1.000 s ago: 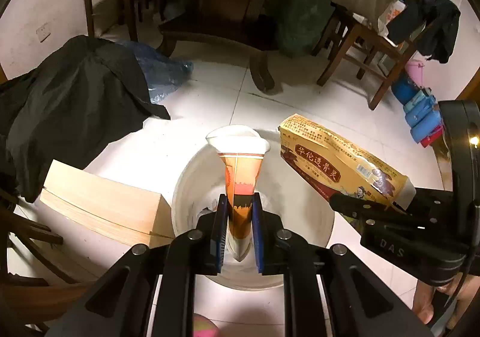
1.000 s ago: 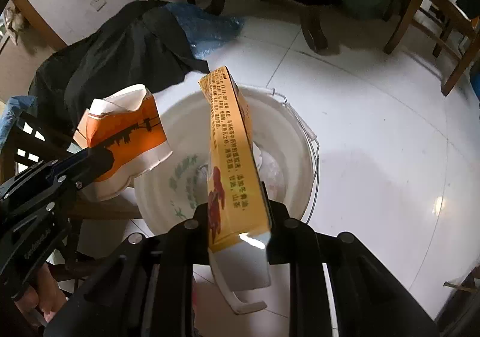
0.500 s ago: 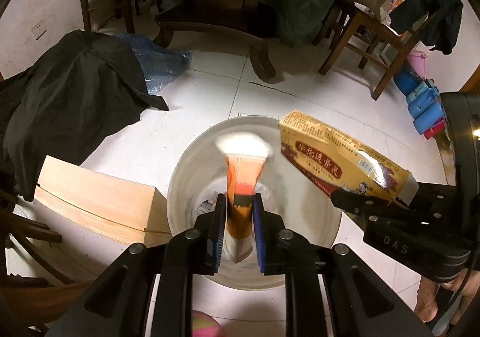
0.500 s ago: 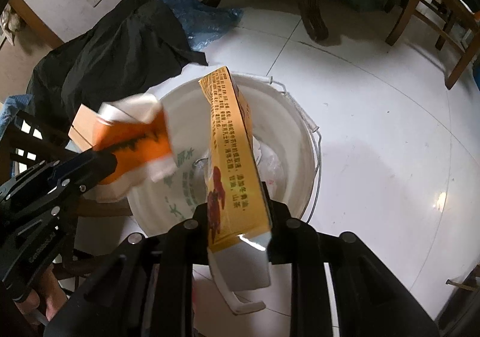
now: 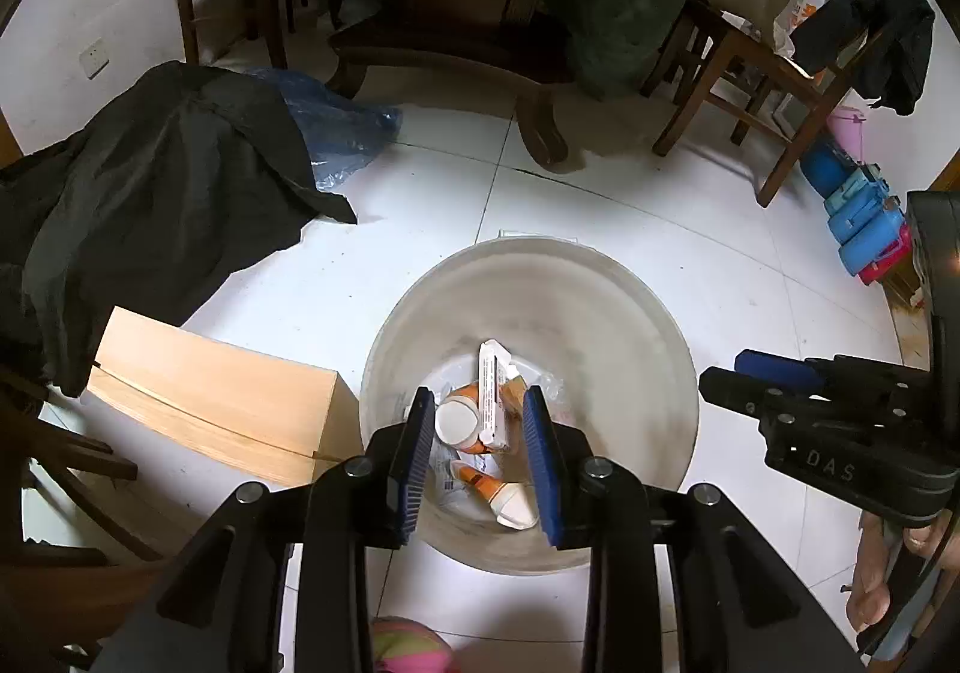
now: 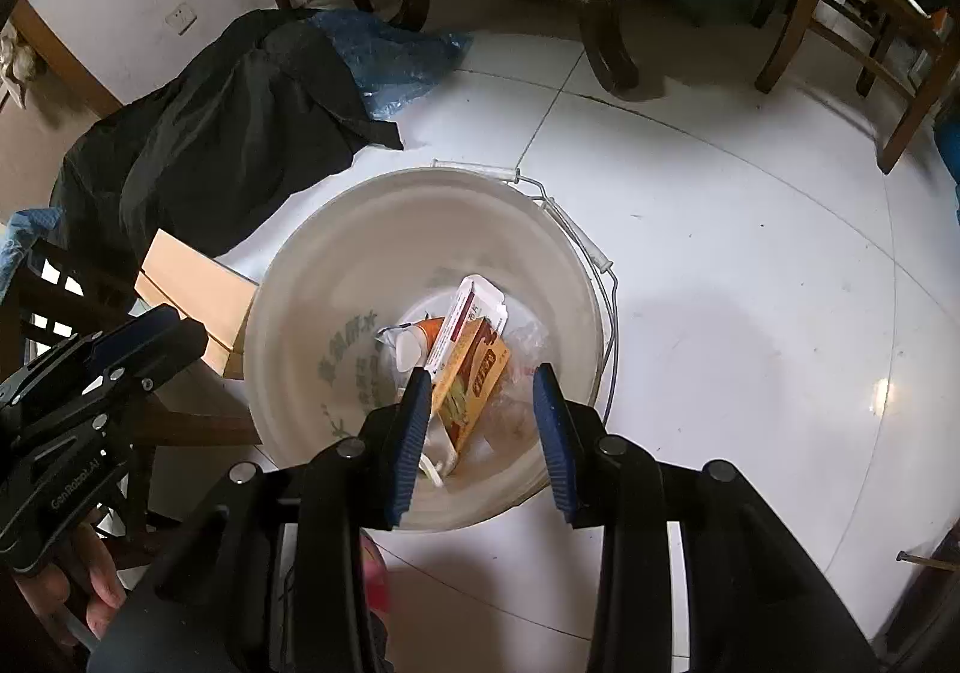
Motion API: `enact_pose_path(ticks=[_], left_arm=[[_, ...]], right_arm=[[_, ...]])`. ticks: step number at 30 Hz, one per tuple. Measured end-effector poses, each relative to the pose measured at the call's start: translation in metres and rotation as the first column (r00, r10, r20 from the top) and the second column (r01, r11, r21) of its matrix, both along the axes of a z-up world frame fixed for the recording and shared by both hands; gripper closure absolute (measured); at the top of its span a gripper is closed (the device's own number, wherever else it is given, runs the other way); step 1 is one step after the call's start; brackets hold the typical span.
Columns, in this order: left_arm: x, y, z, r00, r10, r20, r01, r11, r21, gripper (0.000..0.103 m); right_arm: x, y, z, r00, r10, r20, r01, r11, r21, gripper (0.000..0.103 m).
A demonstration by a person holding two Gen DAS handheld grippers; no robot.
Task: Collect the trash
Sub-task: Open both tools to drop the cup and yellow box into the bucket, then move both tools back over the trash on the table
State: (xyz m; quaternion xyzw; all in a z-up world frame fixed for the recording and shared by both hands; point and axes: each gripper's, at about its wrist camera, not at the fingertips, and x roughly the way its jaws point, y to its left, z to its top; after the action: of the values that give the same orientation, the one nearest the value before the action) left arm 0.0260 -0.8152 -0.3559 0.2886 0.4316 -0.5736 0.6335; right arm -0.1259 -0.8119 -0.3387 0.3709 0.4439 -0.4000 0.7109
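From my left gripper [image 5: 480, 457], pointing steeply down, I look straight into the white bucket [image 5: 600, 277] below. The jaws have just been opening and now stand a little apart with nothing between them; the orange paper cup [image 5: 459, 421] lies on the bucket floor under my fingertips, beside the yellow box [image 5: 493, 397], with another orange cup [image 5: 498, 493] nearer me. My right gripper [image 5: 738, 373] hangs off to the right, over the bucket's edge.

From my right gripper [image 6: 483, 427], the jaws have likewise just been opening and grip nothing. The box [image 6: 474, 361] rests on end inside the bucket [image 6: 336, 229], straight below the gap, leaning on the cup [image 6: 414, 343]. My left gripper [image 6: 150, 337] sits to the left, above the rim.

Both pieces look safely binned. The risk, as I judge it, is in pulling away: either gripper is close over the rim, so a careless sideways swing could clip the bucket or its wire handle [image 6: 600, 265] and tip it. The two tools are also near enough to knock each other.
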Motion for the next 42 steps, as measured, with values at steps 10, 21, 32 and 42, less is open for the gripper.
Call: enact_pose_path(ticks=[10,21,32,42], left_arm=[[0.004,0.018,0.032,1.000,0.018,0.022,-0.017,0.999,-0.040,0.071],[0.038,0.130,0.171,0.977,0.144,0.155,-0.100,0.960,-0.263,0.045],[0.186,0.429,0.320,0.758,0.628,0.176,-0.478,0.719,-0.504,0.027],[0.299,0.705,0.316,0.389,0.918,0.072,-0.798,0.375,-0.471,0.026]], right_arm=[[0.002,0.012,0.025,1.000,0.016,-0.007,-0.017,0.997,-0.078,0.063],[0.037,0.077,0.151,0.975,0.168,0.146,-0.081,0.880,-0.467,0.022],[0.189,0.224,0.245,0.640,0.713,0.286,-0.475,0.659,-0.583,0.019],[0.371,0.435,0.263,0.031,0.972,0.233,-0.846,0.150,-0.513,0.019]])
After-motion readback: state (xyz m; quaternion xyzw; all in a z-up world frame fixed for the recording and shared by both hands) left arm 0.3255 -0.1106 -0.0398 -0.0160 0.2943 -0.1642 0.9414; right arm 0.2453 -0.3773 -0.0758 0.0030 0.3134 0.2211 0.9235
